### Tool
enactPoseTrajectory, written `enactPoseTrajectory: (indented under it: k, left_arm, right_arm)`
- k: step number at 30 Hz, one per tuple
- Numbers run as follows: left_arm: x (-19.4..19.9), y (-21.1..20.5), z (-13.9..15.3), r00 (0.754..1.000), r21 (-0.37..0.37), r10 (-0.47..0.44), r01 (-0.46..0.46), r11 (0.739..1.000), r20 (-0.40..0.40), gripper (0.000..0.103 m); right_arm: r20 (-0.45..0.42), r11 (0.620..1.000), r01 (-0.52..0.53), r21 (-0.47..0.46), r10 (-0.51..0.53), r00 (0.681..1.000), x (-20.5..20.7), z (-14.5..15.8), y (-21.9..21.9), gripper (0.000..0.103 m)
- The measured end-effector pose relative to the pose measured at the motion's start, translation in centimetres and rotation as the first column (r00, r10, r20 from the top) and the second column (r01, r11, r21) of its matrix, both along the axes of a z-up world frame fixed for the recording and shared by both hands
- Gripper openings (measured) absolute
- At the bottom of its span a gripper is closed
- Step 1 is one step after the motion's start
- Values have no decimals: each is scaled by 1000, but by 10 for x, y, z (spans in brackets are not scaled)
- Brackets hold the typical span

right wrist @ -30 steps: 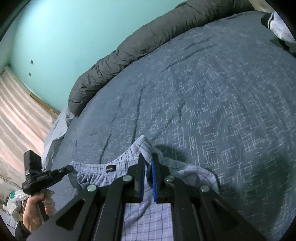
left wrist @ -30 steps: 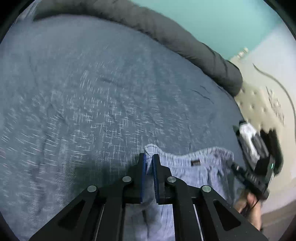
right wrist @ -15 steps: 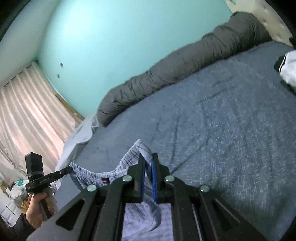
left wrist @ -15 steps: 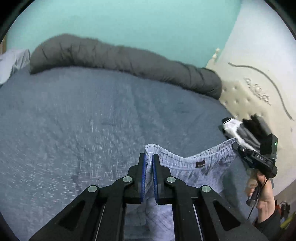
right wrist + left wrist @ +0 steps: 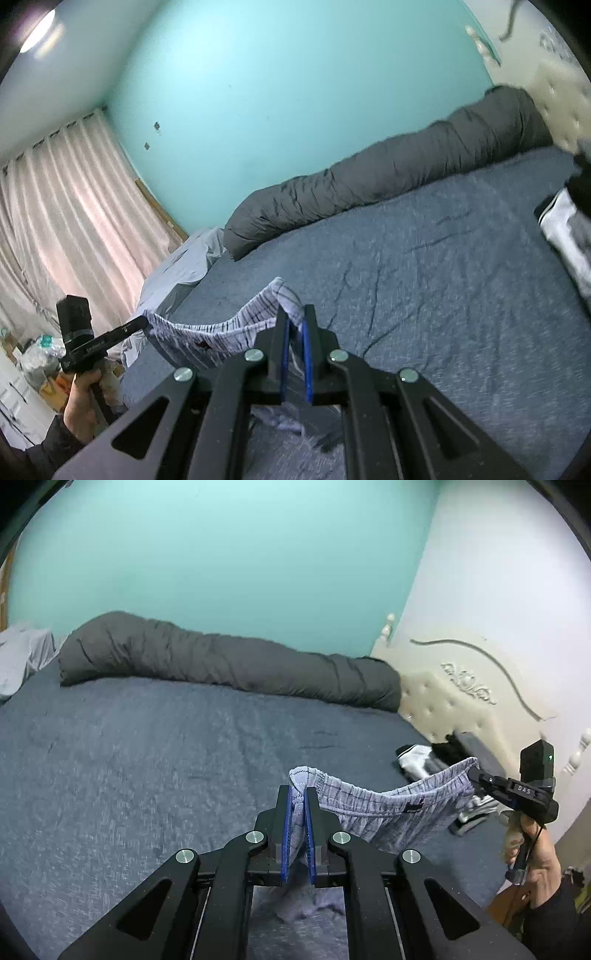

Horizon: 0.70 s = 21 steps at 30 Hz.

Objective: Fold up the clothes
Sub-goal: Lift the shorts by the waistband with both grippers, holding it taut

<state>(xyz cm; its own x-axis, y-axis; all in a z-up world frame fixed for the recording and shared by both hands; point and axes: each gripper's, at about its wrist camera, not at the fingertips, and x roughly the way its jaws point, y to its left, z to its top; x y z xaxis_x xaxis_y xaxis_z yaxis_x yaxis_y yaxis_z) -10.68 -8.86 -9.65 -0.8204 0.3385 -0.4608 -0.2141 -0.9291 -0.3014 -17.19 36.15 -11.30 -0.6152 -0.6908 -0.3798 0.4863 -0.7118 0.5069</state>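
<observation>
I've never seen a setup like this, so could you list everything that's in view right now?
shorts: one, pale blue checked, hanging by the waistband between both grippers, above the bed
bed cover: one, dark blue, below
rolled duvet: one, dark grey, along the teal wall
clothes pile: black and white, by the cream headboard
curtains: pinkish, far side
left gripper: black, blue fingers, shut on waistband
right gripper: same, shut on waistband

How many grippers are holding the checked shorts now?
2. The left gripper clamps one end of the waistband of the checked shorts; the right gripper clamps the other end. No other gripper is visible.
</observation>
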Motion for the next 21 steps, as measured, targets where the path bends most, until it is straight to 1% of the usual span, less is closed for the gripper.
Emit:
enactPoseTrajectory:
  k: [4,7,9,11,13,15,17,19,21]
  left_arm:
    - [23,5,28,999,-6,-14,14,1000,-44,7]
    - [33,8,42,998,-17,-24,23,1000,-64,7]
    - [37,9,47,997,-24,-28,26,999,-69,7]
    - [35,7,45,998,-16,-31,30,999,-51,7]
    - [27,9,35,999,-23,-32,32,999,-18,7]
    - [9,8,15,999,-23,-25,26,999,34,7]
    - [-10,7,-6,996,-24,-17,19,1000,87,7]
    - [-38,6,-42,989,-31,-6,11,999,150,7]
    - [-65,4,-78,978,-40,7,1,999,207,7]
  right_arm:
    - [-46,1000,-5,30,6,999,28,31,3,6]
    - [-71,999,-5,50,9,997,42,50,6,6]
    - [-72,998,-2,63,7,997,43,55,6,6]
    - [-50,997,-4,74,7,999,36,52,3,6]
    - [-14,996,2,88,0,1000,25,41,1,6]
    - [31,994,5,107,-9,999,10,21,-3,6]
    - [83,991,7,133,-18,996,-12,-6,-10,6]
    - [129,987,-6,162,-15,992,-33,-36,-19,6]
    - [188,980,-15,197,-23,982,-59,-72,-30,6]
